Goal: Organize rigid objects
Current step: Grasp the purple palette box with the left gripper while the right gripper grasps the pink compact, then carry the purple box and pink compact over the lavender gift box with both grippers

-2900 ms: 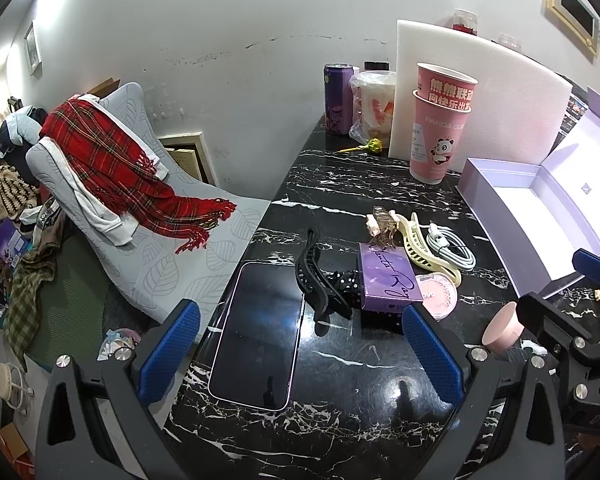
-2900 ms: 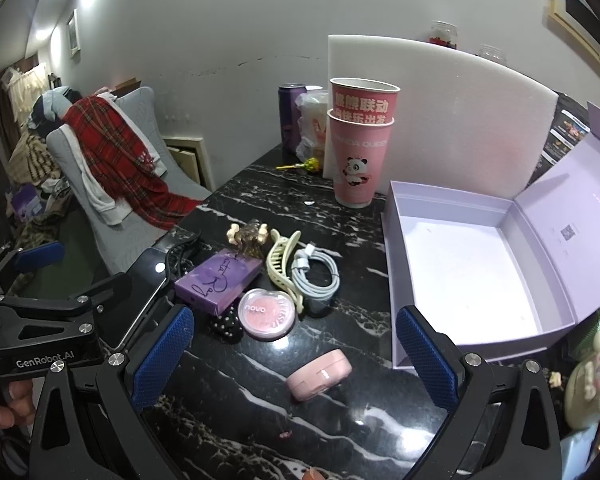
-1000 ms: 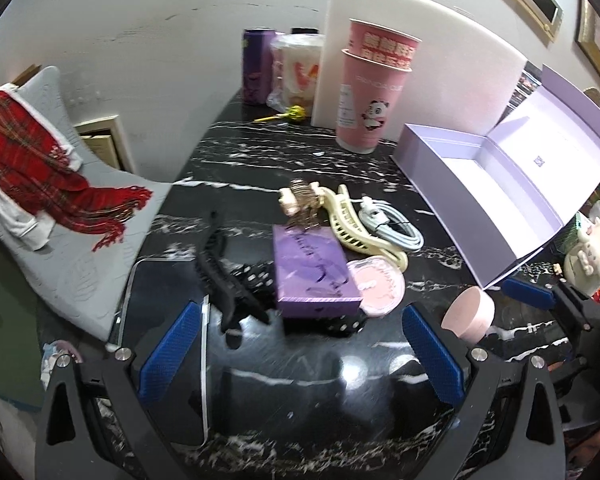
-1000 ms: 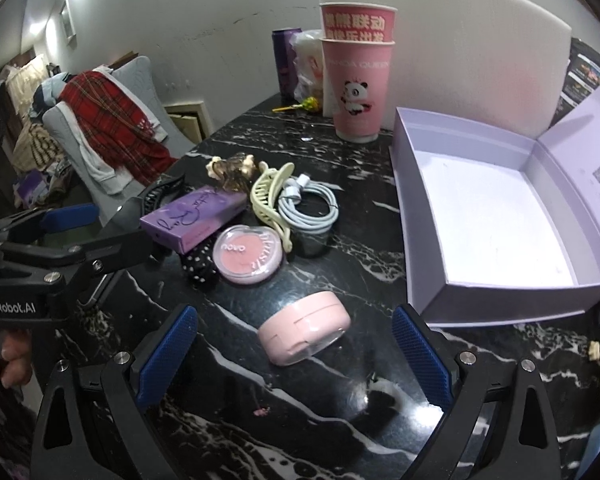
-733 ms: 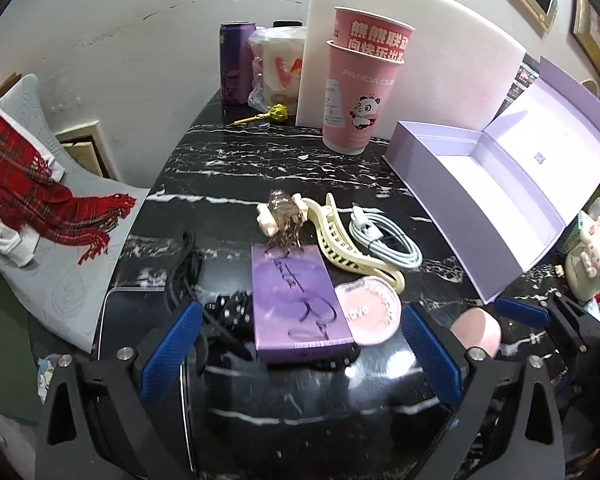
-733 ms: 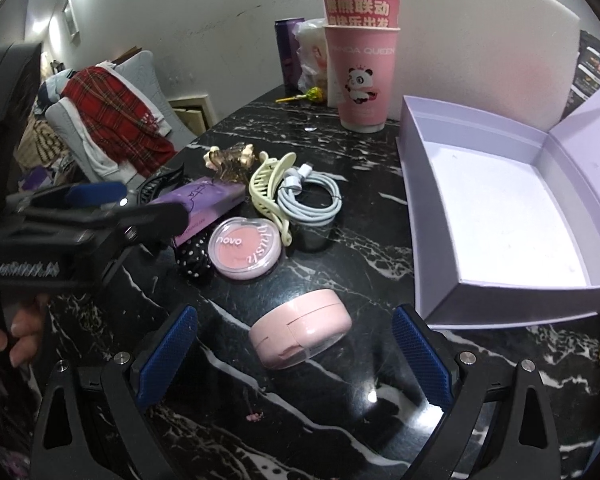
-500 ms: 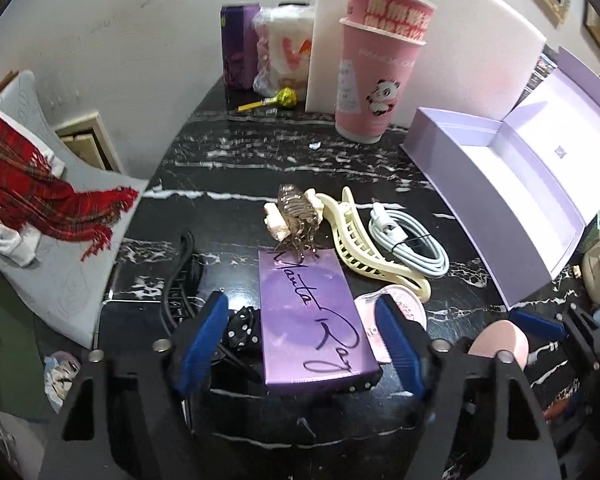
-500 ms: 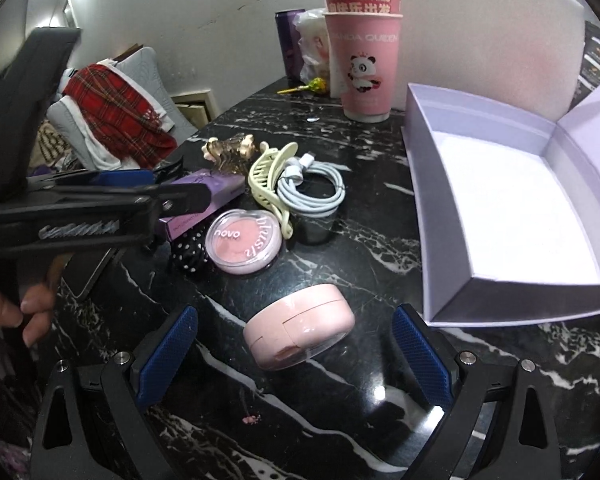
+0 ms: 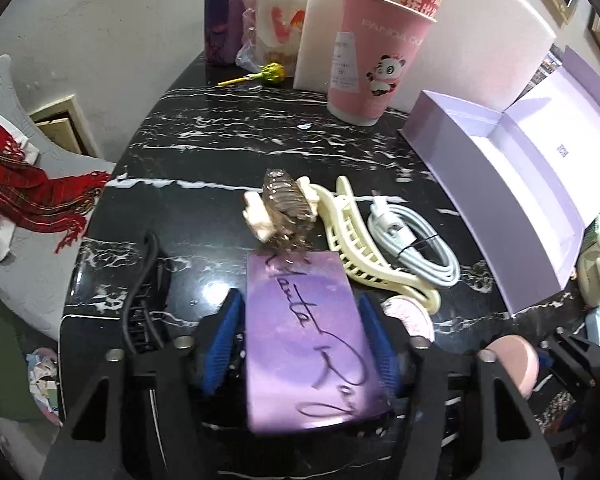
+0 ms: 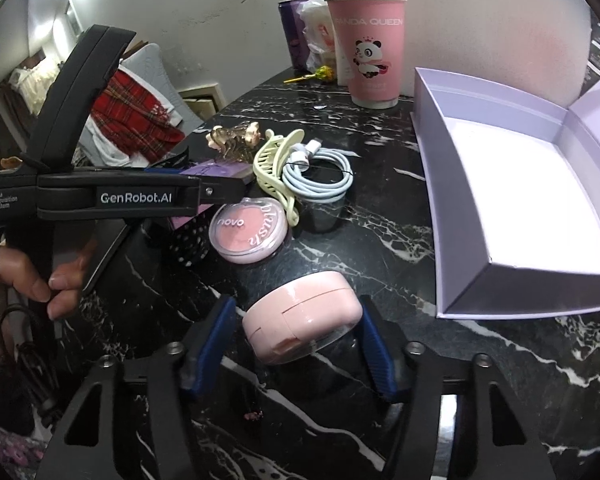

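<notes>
Your left gripper point(image 9: 300, 344) closing around purple palette box point(image 9: 304, 336) on black marble table point(image 9: 220, 136), pads at its sides. Your right gripper point(image 10: 300, 340) closing around pink compact point(image 10: 300, 316), beside open lilac box point(image 10: 512, 184).

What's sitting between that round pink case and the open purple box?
Nothing: in the right wrist view, only bare black marble table separates the pink case from the purple box.

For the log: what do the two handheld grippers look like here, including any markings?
Both grippers are black frames with silver screws and ribbed blue finger pads. The left gripper seen from the right wrist view carries white lettering, "GenRobot.AI" and "Data Acquisition System". The right gripper matches. No sleeve shows at the hand.
</notes>
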Action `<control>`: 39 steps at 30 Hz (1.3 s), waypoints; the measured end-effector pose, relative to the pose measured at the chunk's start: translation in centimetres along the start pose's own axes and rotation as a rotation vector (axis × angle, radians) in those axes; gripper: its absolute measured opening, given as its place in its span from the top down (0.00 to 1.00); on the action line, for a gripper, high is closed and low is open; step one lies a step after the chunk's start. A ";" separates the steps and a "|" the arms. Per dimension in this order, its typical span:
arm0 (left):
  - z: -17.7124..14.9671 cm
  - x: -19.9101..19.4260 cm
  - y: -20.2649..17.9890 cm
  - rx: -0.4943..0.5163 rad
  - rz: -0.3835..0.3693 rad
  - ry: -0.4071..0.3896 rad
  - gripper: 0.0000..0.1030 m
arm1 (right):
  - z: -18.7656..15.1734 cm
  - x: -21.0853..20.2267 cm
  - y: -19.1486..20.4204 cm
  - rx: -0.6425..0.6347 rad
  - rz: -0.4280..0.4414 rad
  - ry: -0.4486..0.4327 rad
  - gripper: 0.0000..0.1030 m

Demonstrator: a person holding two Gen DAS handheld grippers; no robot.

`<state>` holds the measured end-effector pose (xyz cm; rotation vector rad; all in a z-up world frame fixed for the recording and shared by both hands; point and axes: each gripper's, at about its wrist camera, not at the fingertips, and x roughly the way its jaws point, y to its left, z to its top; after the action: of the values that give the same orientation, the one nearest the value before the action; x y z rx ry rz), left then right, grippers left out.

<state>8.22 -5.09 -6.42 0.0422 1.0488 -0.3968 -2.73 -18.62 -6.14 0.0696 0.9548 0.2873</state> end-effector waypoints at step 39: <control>-3.4 -7.1 -9.2 0.135 -0.176 -0.124 0.50 | -5.1 -10.0 -3.7 0.175 -0.167 -0.137 0.50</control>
<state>-0.82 -10.78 -0.68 0.0458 0.9053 -0.6225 -11.49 -25.21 -1.80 0.1669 0.8417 0.0442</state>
